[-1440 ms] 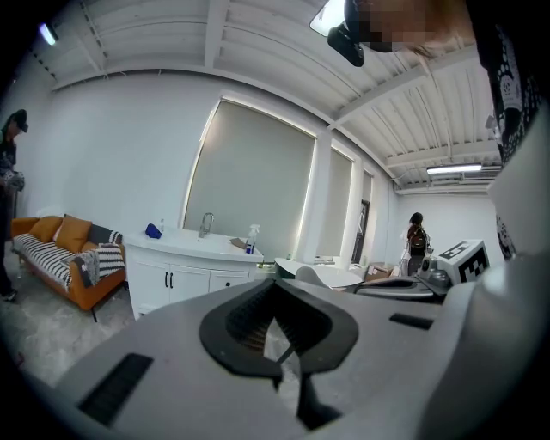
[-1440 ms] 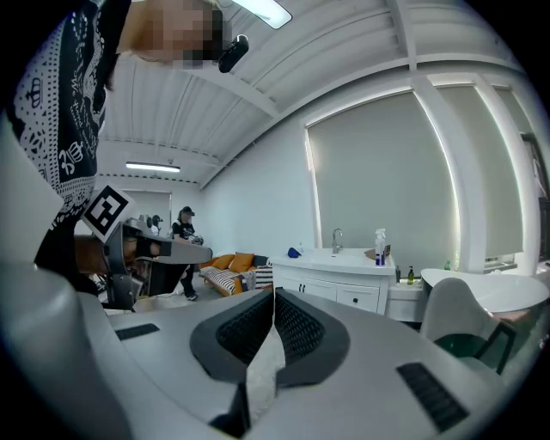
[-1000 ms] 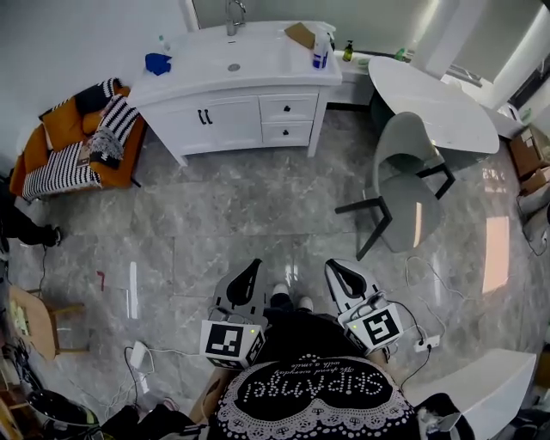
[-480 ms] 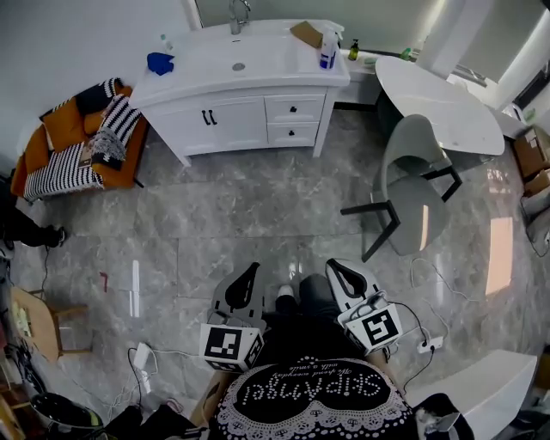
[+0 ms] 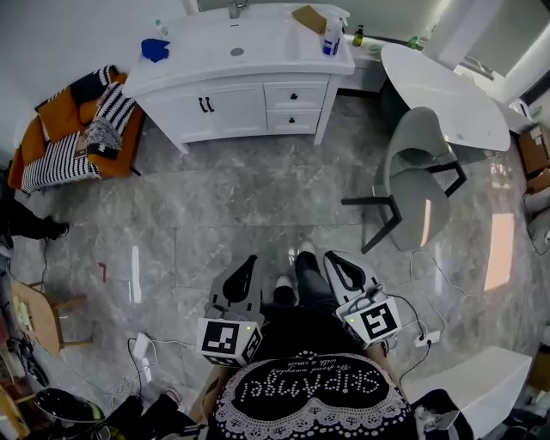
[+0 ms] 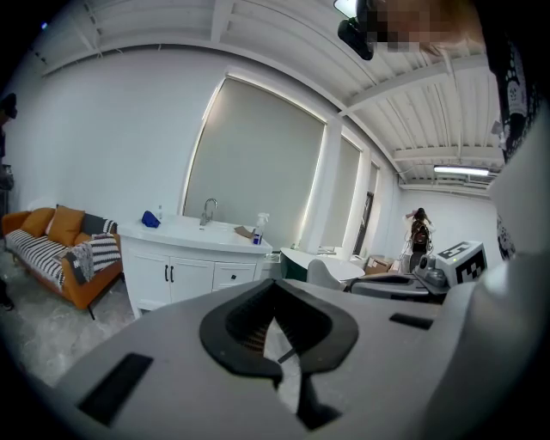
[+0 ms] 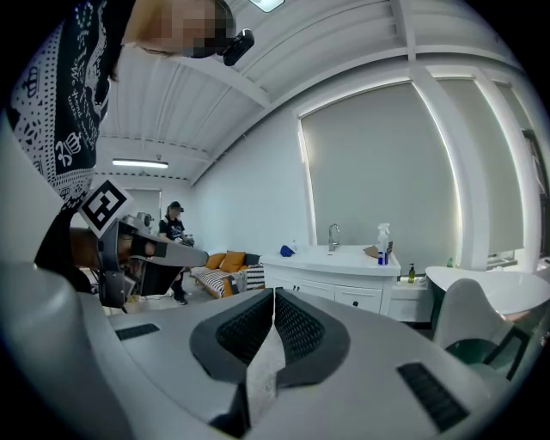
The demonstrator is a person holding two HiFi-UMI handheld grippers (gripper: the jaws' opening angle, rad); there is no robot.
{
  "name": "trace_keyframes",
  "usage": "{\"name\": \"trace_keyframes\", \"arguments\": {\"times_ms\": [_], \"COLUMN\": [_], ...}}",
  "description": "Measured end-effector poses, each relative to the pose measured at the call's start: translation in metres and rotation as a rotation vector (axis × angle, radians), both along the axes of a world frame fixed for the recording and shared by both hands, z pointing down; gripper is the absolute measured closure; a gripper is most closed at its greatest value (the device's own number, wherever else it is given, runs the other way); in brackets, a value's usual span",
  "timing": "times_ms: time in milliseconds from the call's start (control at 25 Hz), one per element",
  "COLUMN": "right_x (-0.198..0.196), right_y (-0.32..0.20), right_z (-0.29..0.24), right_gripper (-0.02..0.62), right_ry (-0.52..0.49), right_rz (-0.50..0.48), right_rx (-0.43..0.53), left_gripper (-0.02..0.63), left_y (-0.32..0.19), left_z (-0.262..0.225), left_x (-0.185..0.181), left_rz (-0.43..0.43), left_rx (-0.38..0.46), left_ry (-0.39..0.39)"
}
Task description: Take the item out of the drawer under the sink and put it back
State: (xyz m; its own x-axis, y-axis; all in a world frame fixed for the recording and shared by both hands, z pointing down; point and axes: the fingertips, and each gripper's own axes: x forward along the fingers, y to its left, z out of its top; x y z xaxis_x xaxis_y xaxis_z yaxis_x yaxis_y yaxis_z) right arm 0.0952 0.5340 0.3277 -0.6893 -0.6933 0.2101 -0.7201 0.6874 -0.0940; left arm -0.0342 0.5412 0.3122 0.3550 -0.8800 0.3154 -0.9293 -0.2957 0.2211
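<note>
Grey marble floor (image 5: 215,215) is stretching ahead of the left gripper (image 5: 251,262) and right gripper (image 5: 333,259), both clenched empty, sink cabinet (image 5: 236,107) standing well beyond.

floor (image 5: 232,206): glossy grey marble-look tile | vanity cabinet (image 5: 232,110): smooth white painted finish, glossy top | faucet (image 5: 234,9): shiny metal | sofa (image 5: 62,112): orange cloth, striped woven throw | chair (image 5: 417,202): smooth grey shell

The white bench (image 5: 275,50) carries a blue cloth (image 5: 155,49), a spray bottle (image 5: 331,39) and a brown box (image 5: 308,17). It stands on the grey tiled floor (image 5: 223,206), its drawers (image 5: 294,95) shut.
</note>
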Motion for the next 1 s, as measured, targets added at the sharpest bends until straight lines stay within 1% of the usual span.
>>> {"name": "trace_keyframes", "arguments": {"times_ms": [240, 560, 720, 1000], "right_x": [0.018, 0.038, 0.04, 0.047], "right_y": [-0.048, -0.106, -0.127, -0.154], "right_z": [-0.008, -0.016, -0.017, -0.014], "right_gripper": [0.577, 0.577, 0.577, 0.577], "right_ry": [0.008, 0.011, 0.008, -0.001], "right_rz": [-0.001, -0.035, -0.064, -0.099], "right_rx": [0.038, 0.059, 0.06, 0.061], "left_gripper": [0.601, 0.601, 0.601, 0.601], "left_y": [-0.048, -0.101, -0.121, -0.143], "left_z": [-0.009, -0.015, -0.017, -0.015], "left_x": [0.021, 0.04, 0.043, 0.052], "left_rz": [0.009, -0.031, -0.061, -0.088], "left_rx": [0.044, 0.058, 0.061, 0.064], "left_ry": [0.018, 0.033, 0.032, 0.021]}}
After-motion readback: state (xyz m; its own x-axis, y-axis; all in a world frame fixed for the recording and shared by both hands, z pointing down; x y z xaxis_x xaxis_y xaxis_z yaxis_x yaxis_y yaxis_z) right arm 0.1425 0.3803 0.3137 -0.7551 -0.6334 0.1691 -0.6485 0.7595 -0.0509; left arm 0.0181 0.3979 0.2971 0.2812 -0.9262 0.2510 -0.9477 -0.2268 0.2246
